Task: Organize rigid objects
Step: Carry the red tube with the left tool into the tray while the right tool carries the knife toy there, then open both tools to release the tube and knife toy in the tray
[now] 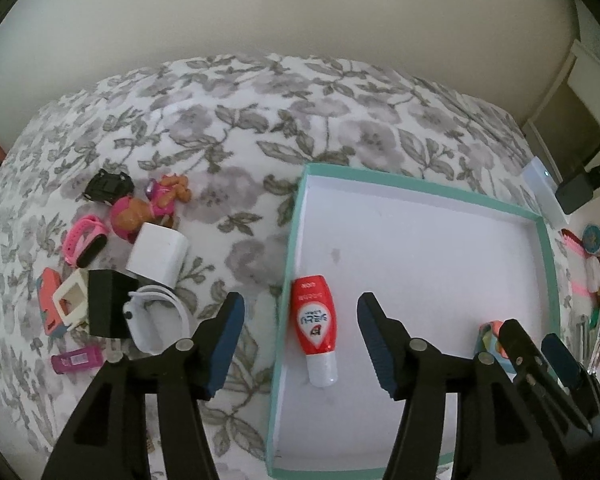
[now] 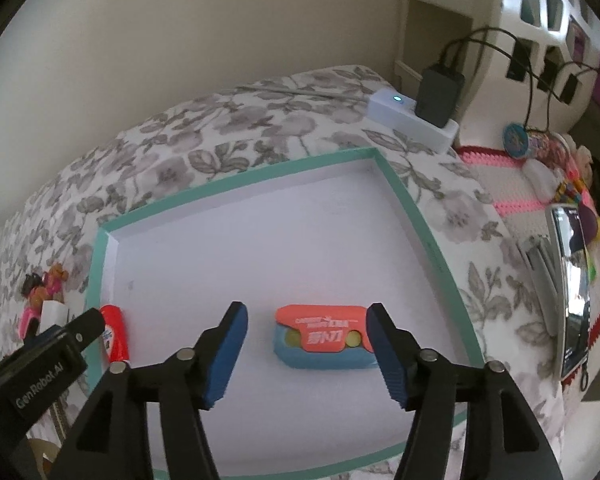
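A white tray with a teal rim point(image 1: 420, 185) point(image 2: 236, 182) lies on the floral bedspread. A red and white tube point(image 1: 315, 330) point(image 2: 114, 338) lies inside along the tray's left wall, between the fingers of my left gripper point(image 1: 301, 308), whose pads stand clear of it. In the right wrist view an orange and blue cutter pack point(image 2: 320, 336) rests on the tray floor. My right gripper point(image 2: 308, 314) is open over it, with its right finger at the pack's end and its left finger well apart.
Left of the tray lie a black toy car point(image 1: 108, 186), a pink doll point(image 1: 140, 212), a pink watch point(image 1: 86, 240), a white charger cube point(image 1: 158, 254), a black box point(image 1: 108, 304) and a purple stick point(image 1: 76, 358). A white device point(image 2: 412, 120) and a phone point(image 2: 572, 288) sit to the right.
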Demonstrator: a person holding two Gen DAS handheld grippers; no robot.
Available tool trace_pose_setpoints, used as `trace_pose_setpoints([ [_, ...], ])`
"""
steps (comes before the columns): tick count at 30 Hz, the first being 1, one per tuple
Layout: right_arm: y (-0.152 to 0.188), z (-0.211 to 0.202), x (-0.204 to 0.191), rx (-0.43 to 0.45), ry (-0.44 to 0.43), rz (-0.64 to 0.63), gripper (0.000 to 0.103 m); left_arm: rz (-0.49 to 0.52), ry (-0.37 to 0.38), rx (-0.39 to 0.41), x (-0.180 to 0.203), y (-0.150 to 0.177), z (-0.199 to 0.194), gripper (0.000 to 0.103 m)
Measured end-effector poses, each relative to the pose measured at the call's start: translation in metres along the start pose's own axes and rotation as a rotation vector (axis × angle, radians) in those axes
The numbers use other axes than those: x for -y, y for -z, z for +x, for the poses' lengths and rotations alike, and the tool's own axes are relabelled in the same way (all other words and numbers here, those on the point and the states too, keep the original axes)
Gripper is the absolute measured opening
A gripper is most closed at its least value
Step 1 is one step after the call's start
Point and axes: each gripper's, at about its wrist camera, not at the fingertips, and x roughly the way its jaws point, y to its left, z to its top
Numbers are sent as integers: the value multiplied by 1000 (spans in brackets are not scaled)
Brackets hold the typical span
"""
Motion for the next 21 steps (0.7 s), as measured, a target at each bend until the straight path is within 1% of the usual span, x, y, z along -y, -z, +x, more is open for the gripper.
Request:
trace_pose_setpoints([
  [2,0,0,-5,2,-12,-17,70,-4,-15,8,-3,0,-1,68],
  [3,1,0,-8,3,-18,-27,72,-6,-25,14,-4,-1,-2,76],
  [4,1,0,-11,5,-17,-36,73,-7,-34,16,-6,-1,-2,78],
  [5,2,0,-15,5,-18,-50,73,-10,-54,20,-8,-1,-2,78],
  [7,4,0,-21,7,-22,-72,80,-14,-77,17,-13,-1,-1,78],
  [8,4,1,-24,9,-25,-82,81,-22,-92,14,-17,-1,0,78],
  [14,8,4,-34,1,-39,-115,83,-61,-173,15,-42,-2,0,78],
  [15,8,5,-34,-1,-42,-115,86,-73,-179,17,-48,-2,-1,78],
  [18,9,6,-36,-2,-47,-114,101,-97,-184,25,-61,-4,-4,78],
  [21,9,6,-37,1,-51,-112,102,-123,-193,45,-76,-6,-9,78],
])
